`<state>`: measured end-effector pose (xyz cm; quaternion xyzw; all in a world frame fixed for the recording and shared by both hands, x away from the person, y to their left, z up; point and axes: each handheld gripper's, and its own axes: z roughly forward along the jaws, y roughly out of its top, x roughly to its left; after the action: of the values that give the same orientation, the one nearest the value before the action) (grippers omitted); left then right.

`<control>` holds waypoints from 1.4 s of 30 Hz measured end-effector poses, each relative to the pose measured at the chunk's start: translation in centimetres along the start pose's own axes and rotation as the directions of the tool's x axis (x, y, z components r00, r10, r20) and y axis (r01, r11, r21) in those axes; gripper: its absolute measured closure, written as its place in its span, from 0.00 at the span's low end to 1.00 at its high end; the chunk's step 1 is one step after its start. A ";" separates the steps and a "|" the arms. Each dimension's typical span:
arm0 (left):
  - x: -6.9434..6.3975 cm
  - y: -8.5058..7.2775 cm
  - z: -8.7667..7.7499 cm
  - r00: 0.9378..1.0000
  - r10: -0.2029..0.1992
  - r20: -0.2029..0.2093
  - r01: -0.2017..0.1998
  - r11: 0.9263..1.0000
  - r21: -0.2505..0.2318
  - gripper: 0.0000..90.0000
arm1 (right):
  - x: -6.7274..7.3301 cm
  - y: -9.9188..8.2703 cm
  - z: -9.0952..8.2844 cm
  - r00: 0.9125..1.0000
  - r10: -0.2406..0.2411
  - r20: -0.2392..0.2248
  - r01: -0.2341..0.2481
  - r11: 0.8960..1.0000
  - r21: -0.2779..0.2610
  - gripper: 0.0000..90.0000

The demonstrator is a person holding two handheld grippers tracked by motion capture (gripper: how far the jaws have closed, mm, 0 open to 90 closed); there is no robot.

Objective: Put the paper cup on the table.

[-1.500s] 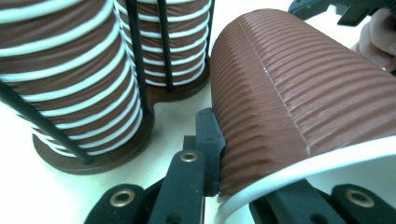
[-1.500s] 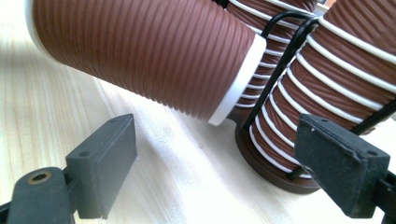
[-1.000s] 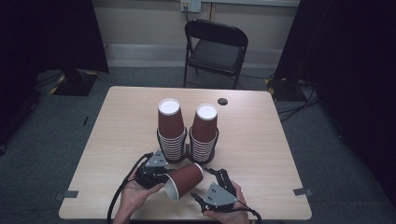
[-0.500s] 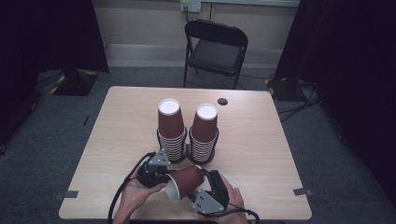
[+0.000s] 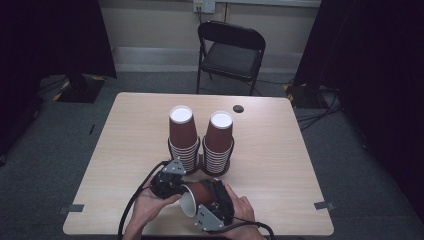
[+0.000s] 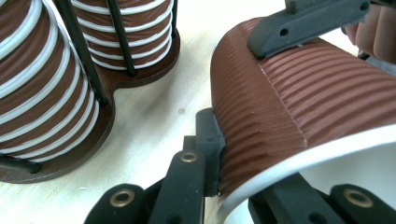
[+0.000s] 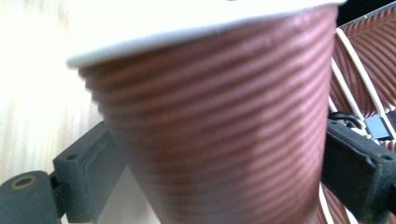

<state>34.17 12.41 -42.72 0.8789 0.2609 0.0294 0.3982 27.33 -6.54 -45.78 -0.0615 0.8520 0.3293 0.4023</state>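
Observation:
A brown ribbed paper cup (image 5: 202,192) lies on its side just above the table's front edge, white rim toward me. My left gripper (image 5: 184,196) is shut on its wall at the rim, one jaw outside and one inside (image 6: 243,158). The right gripper (image 5: 216,194) straddles the cup's body (image 7: 219,116). Its jaws have just been opening and stand wide, the cup between them, one finger (image 6: 303,21) lying along the ribs. Behind it, two tall cup stacks (image 5: 182,140) (image 5: 219,145) stand in a brown wire-rod holder (image 6: 135,79).
A small black round thing (image 5: 238,108) lies near the table's far edge. A black folding chair (image 5: 232,50) stands behind the table. Cables trail off the front edge from both grippers. Bare wood (image 5: 280,165) spreads to the right of the stacks.
The right gripper has slid left from beside the cup and now has its jaws around it. The left hand and the cup have stayed nearly where they were.

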 end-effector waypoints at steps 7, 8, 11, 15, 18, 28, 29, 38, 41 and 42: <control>0.1 0.1 0.4 1.000 -0.020 0.007 0.020 1.000 -0.015 0.96 | 0.0 0.3 0.2 1.000 -0.004 0.000 0.004 1.000 -0.006 0.09; 0.0 0.2 0.5 1.000 -0.017 0.011 0.017 1.000 -0.013 0.96 | 0.0 0.5 0.3 1.000 -0.005 -0.006 0.005 1.000 -0.014 0.09; 0.0 0.4 0.6 1.000 -0.024 0.014 0.025 1.000 -0.012 0.96 | 0.1 1.1 0.5 1.000 -0.025 -0.013 0.024 0.999 -0.020 0.09; 0.0 0.5 0.5 0.999 -0.040 0.014 0.040 0.999 -0.036 0.95 | -0.2 1.2 0.6 1.000 -0.008 -0.004 0.008 0.999 -0.032 0.09; 0.0 0.5 0.5 0.999 -0.048 0.024 0.049 0.998 -0.046 0.95 | -0.2 1.4 0.6 1.000 -0.005 0.006 0.006 0.999 -0.040 0.08; 0.0 0.0 0.8 0.999 -0.047 0.021 0.049 0.997 -0.060 0.95 | 0.0 1.4 0.8 1.000 -0.012 -0.002 0.012 1.000 -0.029 0.09; 0.0 -0.1 0.8 0.999 -0.047 0.021 0.048 0.997 -0.062 0.95 | 0.0 1.4 0.8 1.000 -0.009 -0.004 0.009 0.999 -0.036 0.10; 0.0 -0.4 0.7 0.999 -0.040 0.009 0.041 0.991 -0.125 0.94 | -0.2 0.9 0.7 1.000 0.023 0.001 -0.023 0.999 -0.045 0.12; 0.0 -0.5 0.7 0.999 -0.045 0.008 0.046 0.988 -0.148 0.94 | -0.3 0.8 0.7 0.999 0.037 0.005 -0.037 0.998 -0.049 0.12; 0.1 -0.6 0.6 0.999 -0.042 0.008 0.043 0.987 -0.154 0.94 | -0.4 0.7 0.7 0.999 0.037 0.007 -0.036 0.998 -0.053 0.12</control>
<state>34.11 12.35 -43.63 0.8398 0.2756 0.0390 0.4661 27.72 -5.62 -45.44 -0.0551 0.8424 0.3592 0.3977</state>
